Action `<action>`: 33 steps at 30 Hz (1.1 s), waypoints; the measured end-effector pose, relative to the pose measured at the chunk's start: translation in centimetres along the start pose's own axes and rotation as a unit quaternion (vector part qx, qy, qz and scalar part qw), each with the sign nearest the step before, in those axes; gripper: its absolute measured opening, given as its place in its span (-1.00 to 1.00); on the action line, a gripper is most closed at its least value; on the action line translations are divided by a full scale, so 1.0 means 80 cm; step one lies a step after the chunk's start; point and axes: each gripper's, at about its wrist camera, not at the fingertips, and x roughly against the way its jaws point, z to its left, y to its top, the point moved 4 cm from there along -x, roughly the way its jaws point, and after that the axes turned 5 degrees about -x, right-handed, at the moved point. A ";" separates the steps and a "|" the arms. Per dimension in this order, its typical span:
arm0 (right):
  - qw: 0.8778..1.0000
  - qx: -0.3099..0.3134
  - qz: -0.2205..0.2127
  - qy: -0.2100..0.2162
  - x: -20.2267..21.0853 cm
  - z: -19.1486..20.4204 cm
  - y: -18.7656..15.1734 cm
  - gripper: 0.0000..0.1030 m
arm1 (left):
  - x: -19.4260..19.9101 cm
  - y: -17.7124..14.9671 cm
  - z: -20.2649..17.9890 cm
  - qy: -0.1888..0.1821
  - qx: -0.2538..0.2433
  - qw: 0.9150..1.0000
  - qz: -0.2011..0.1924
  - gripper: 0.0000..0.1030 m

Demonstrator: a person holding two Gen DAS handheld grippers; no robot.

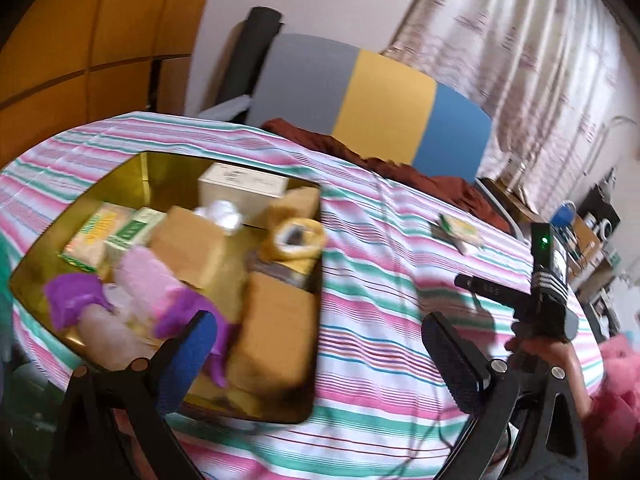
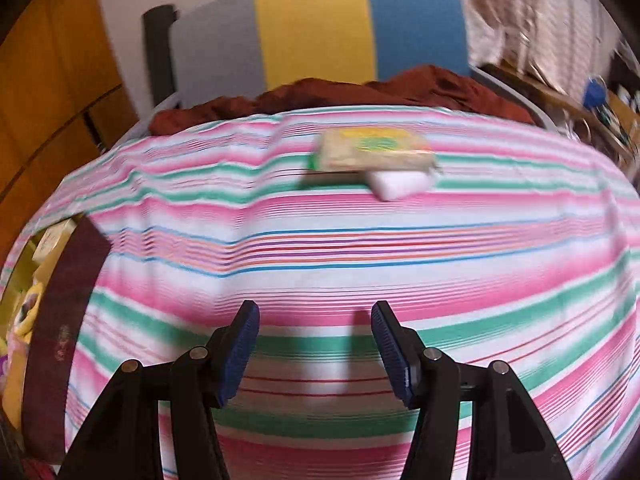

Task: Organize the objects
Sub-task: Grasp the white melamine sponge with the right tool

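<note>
A gold tin tray (image 1: 132,178) on the striped cloth holds several things: cardboard boxes, green-and-yellow packets, a tape roll (image 1: 294,242), pink and purple wrapped items. My left gripper (image 1: 320,344) is open and empty, its left fingertip over the tray's near corner. A yellow-green packet (image 2: 374,150) lies on a white block (image 2: 402,185) farther back on the cloth; the pair also shows in the left wrist view (image 1: 460,232). My right gripper (image 2: 314,340) is open and empty, low over the cloth, short of the packet. The tray's edge (image 2: 60,304) sits at its left.
The striped cloth (image 1: 384,312) covers the table. A dark red cloth (image 2: 340,94) and a grey, yellow and blue chair back (image 2: 316,28) stand behind it. Wooden cabinets are at the left, curtains and cluttered shelves at the right. The right gripper's body (image 1: 548,280) is at the table's right.
</note>
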 end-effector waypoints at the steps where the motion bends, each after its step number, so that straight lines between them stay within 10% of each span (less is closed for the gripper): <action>1: 1.000 -0.005 -0.004 -0.003 -0.001 -0.010 0.009 0.14 | 0.000 0.000 -0.006 -0.004 -0.003 1.000 0.001 1.00; 13: 0.997 -0.068 -0.038 0.005 -0.047 -0.072 0.149 0.22 | -0.006 -0.002 -0.053 -0.010 -0.041 0.999 0.010 1.00; 24: 0.982 -0.001 0.019 0.186 -0.038 -0.015 0.088 0.26 | -0.024 0.003 -0.057 -0.003 -0.025 0.999 0.021 1.00; 33: 0.998 -0.017 -0.053 0.024 -0.029 -0.071 0.124 0.26 | -0.034 0.000 -0.075 -0.013 -0.024 0.999 0.037 1.00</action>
